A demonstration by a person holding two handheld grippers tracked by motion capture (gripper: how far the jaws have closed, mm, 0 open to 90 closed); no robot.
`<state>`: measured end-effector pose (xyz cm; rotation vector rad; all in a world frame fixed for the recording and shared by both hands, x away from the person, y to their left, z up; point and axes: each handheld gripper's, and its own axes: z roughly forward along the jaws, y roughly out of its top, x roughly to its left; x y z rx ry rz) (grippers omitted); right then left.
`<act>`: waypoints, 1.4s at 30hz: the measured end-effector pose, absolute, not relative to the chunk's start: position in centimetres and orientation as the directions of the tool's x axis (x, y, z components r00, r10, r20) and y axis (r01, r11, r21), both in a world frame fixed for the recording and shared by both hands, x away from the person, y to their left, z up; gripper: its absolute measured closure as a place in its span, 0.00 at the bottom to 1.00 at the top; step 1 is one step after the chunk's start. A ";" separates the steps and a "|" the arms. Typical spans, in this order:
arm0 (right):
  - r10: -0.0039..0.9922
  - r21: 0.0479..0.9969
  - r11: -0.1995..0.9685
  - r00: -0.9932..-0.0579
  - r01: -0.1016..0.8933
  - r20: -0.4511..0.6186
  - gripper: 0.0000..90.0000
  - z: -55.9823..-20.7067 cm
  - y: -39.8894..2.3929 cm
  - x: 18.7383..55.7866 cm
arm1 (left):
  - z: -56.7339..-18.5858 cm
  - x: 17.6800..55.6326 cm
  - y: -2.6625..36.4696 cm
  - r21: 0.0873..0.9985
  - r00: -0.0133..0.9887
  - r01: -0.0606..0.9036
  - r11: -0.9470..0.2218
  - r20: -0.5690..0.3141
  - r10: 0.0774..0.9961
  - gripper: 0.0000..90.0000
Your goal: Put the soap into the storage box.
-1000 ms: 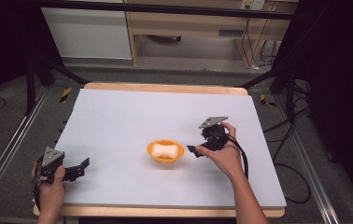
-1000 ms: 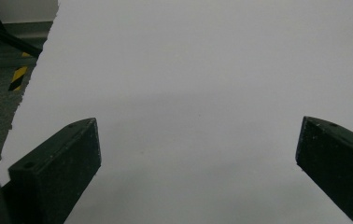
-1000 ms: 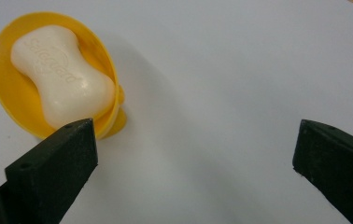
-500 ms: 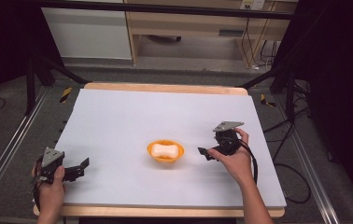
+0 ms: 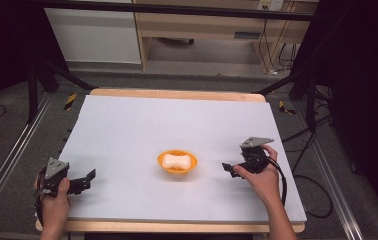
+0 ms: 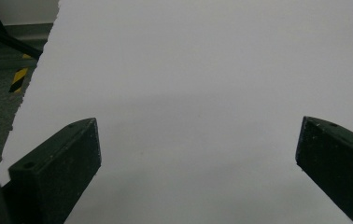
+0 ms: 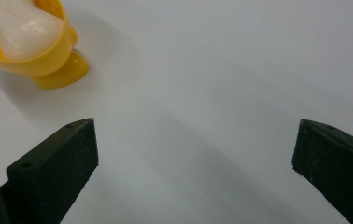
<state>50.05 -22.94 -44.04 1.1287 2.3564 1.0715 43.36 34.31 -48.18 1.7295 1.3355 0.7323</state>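
Observation:
An orange bowl (image 5: pixel 177 162) sits near the middle of the white table top (image 5: pixel 177 125), with a white bone-shaped piece (image 5: pixel 173 160) lying in it. My right gripper (image 5: pixel 228 169) is to the right of the bowl, a short gap away, and open with nothing between its jaws. In the right gripper view the bowl (image 7: pixel 39 51) and the white piece (image 7: pixel 20 25) show at the upper left, beyond the gripper (image 7: pixel 195 151). My left gripper (image 5: pixel 86 180) rests open near the table's front left corner. The left gripper (image 6: pixel 198 154) has only bare table between its jaws.
The table's wooden rim (image 5: pixel 177 94) runs along the far edge. Beyond it are a cabinet (image 5: pixel 94 35) and a wooden shelf unit (image 5: pixel 202 30). Black stand legs (image 5: pixel 57 72) and cables (image 5: pixel 322 200) lie on the floor at both sides.
My right gripper has drawn back to the right, away from the bowl, and slightly toward the front. The left gripper has stayed put.

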 end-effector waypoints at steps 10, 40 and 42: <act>0.788 0.754 0.372 -0.614 0.541 0.052 0.01 -45.1 -24.5 49.1 | -48.2 43.4 34.3 0.865 0.271 0.490 -0.110 -0.031 0.962 0.00; 0.862 0.776 0.214 -0.488 0.593 0.135 0.01 -47.5 -32.2 44.5 | -48.2 43.4 34.3 0.865 0.269 0.490 -0.110 -0.030 0.963 0.00; 0.864 0.778 0.209 -0.484 0.593 0.137 0.01 -47.5 -32.6 44.4 | -48.2 43.3 34.3 0.866 0.269 0.489 -0.110 -0.030 0.963 0.00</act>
